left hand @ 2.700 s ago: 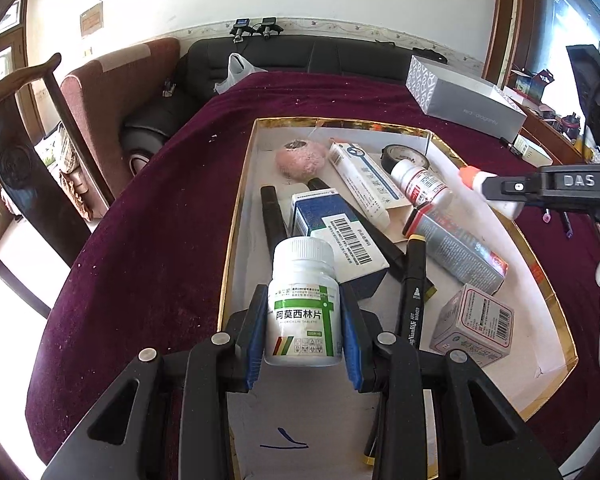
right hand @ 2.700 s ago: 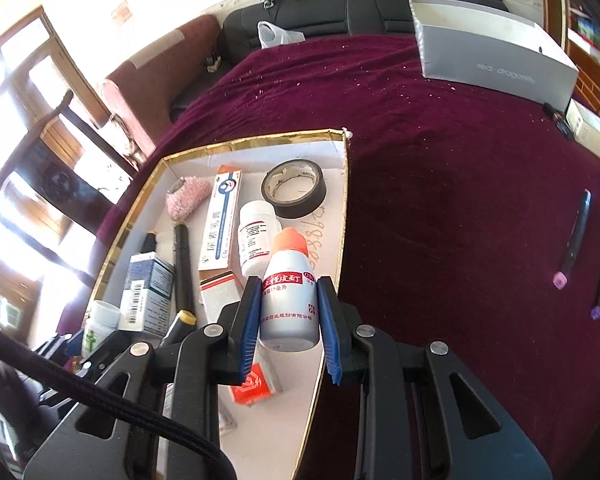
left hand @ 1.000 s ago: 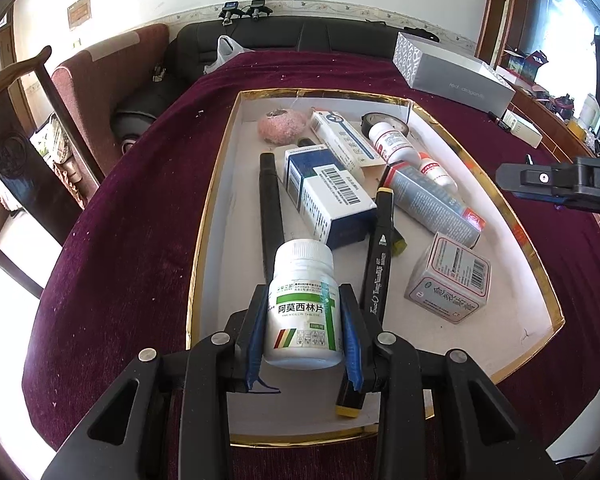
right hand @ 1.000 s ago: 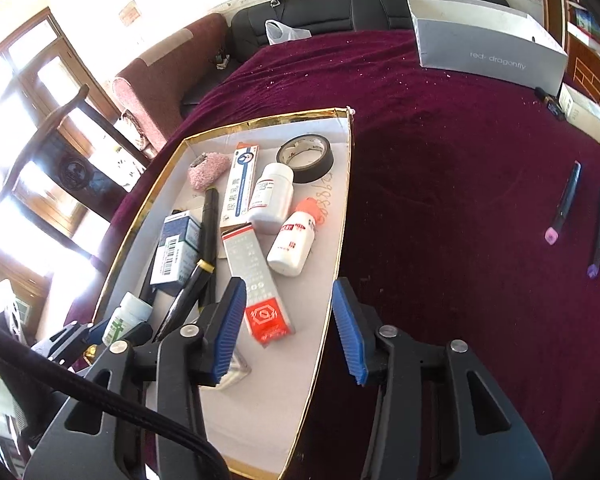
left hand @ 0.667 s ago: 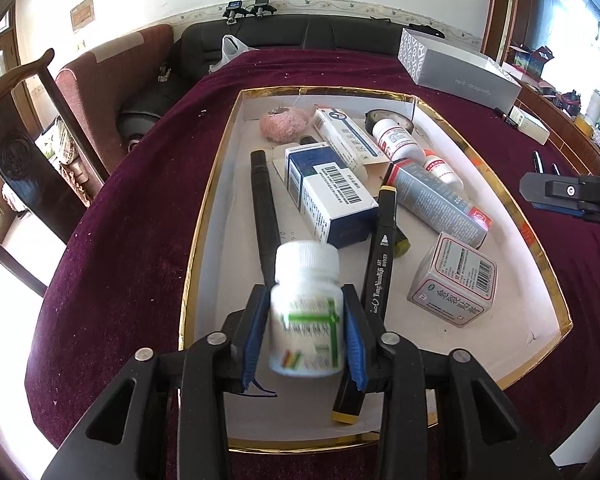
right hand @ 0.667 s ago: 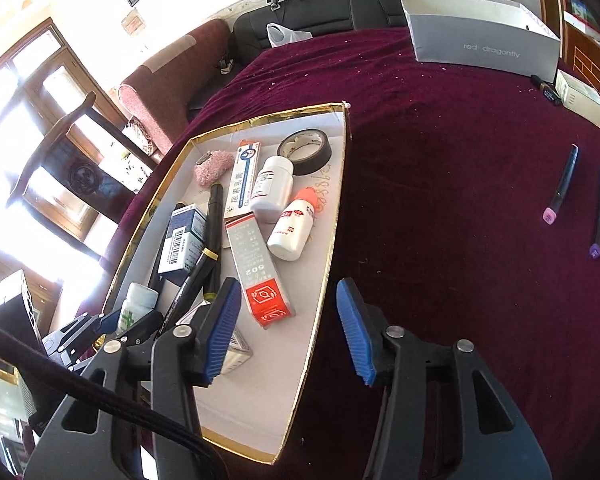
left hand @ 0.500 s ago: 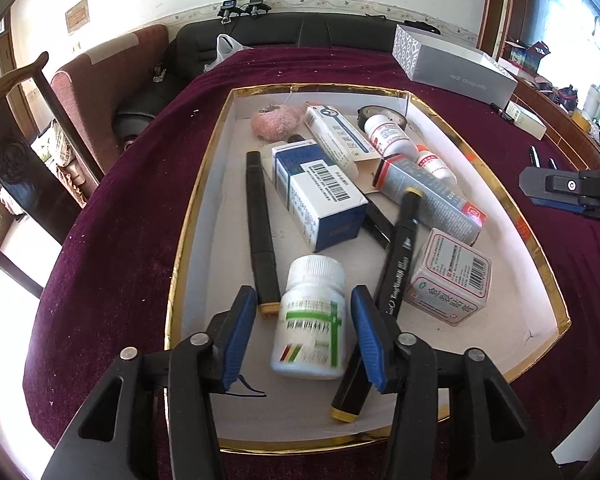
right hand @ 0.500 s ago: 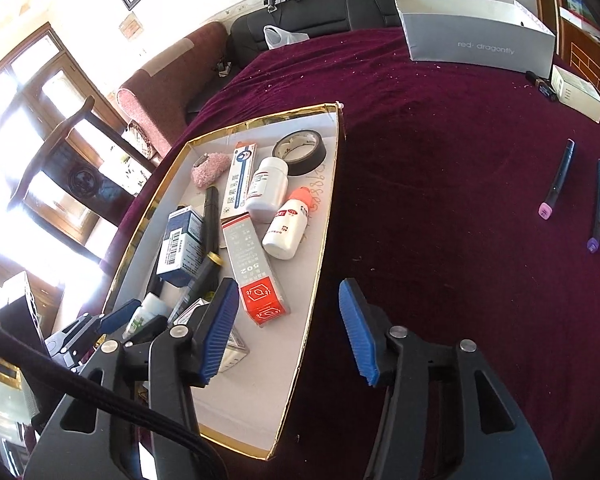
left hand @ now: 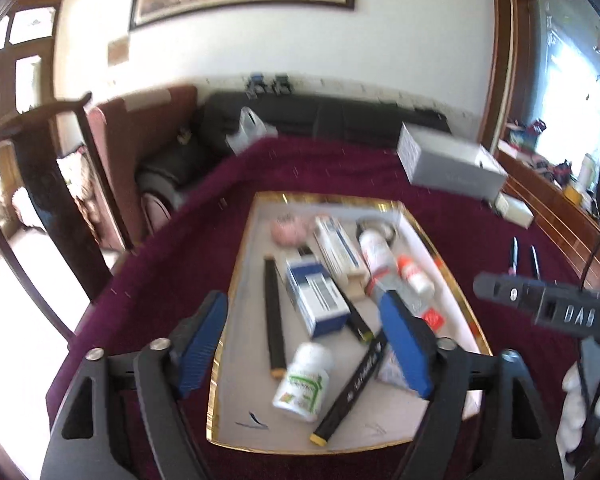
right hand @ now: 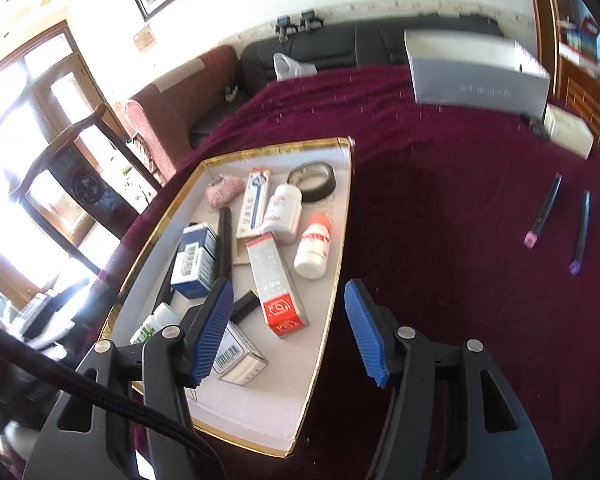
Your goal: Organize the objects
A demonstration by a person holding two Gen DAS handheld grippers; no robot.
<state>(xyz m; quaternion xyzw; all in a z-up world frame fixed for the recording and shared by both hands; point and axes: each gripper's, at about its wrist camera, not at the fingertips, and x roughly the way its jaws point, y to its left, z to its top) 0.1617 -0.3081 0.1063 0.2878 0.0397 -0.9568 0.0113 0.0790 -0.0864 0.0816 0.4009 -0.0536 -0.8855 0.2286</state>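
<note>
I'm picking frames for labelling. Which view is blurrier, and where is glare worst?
Left wrist view: motion blur smears the tray contents and the white pill bottle; window blown out. Right wrist view: sharper, box print partly legible; left-hand windows overexposed.

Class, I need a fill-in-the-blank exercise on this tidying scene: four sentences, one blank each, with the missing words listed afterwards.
1. The white pill bottle with the green label lies in the gold-rimmed white ____.
2. The tray rests on a ____ velvet cloth.
3. Two dark pens with purple tips lie ____ the tray.
4. Both the left gripper and the right gripper have ____ pads.

Missing words: tray; maroon; outside; blue
</note>
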